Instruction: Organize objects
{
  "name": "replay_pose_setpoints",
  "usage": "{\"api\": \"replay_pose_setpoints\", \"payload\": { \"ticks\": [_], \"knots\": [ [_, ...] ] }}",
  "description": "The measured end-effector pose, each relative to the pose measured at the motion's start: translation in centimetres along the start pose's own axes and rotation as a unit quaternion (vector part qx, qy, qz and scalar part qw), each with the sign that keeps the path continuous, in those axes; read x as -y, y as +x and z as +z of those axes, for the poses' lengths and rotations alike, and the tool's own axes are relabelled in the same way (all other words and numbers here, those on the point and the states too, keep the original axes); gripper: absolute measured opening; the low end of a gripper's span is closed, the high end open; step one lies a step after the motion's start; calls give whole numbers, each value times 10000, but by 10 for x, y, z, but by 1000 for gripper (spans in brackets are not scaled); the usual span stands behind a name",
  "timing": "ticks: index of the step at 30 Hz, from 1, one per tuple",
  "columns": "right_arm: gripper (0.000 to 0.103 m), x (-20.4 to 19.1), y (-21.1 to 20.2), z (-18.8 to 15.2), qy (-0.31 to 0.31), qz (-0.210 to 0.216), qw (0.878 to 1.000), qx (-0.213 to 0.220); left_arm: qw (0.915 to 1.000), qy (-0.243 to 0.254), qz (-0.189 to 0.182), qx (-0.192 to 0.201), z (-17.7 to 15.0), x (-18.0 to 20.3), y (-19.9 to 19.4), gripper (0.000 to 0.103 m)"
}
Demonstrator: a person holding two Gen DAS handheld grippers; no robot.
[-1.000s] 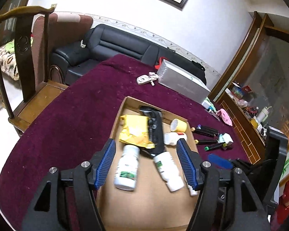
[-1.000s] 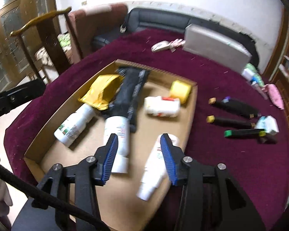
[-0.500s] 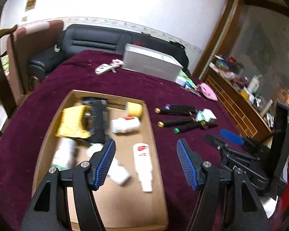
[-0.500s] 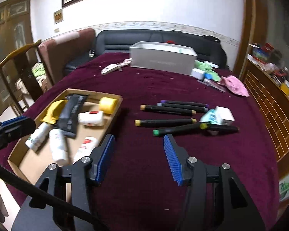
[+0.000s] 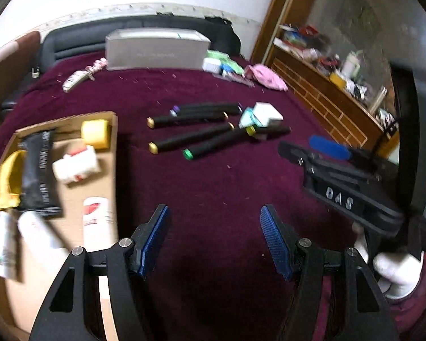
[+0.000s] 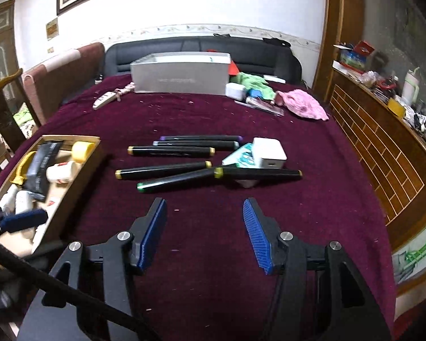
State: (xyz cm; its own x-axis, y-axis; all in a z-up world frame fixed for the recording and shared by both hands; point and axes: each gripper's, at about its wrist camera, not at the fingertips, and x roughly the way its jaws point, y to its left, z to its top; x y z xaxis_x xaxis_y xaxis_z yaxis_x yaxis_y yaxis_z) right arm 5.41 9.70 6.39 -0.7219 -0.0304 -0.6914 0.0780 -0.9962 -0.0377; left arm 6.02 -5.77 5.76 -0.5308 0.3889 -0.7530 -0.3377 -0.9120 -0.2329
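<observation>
The cardboard tray is sitting at the left of the maroon tablecloth, already holding bottles and packets — presumably sorted there. Just right of it, the black markers are lying loose in a fan, well apart from the tray and likely waiting their turn. The left gripper is hovering spread and empty. The right gripper, jaws having just been opening with nothing between them, is pointing at the markers — probably lining up a pick.

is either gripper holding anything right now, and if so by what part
Nothing is held. The left gripper and the right gripper both stand open over bare cloth, short of the markers.
</observation>
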Motion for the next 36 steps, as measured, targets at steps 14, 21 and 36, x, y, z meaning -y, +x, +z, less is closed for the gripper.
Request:
{"api": "replay_pose_setpoints", "payload": {
  "ticks": [14, 21, 36],
  "knots": [
    [55, 102, 69, 70, 993, 45, 9931, -619, 9986, 68, -32, -528, -19, 3, 52, 66],
    [55, 97, 122, 92, 672, -292, 9919, -1039, 9985, 344, 50, -421, -24, 13, 53, 78],
    [54, 67, 152, 58, -176, -346, 9741, -2227, 9980, 163, -465, -389, -22, 6, 56, 94]
  ]
}}
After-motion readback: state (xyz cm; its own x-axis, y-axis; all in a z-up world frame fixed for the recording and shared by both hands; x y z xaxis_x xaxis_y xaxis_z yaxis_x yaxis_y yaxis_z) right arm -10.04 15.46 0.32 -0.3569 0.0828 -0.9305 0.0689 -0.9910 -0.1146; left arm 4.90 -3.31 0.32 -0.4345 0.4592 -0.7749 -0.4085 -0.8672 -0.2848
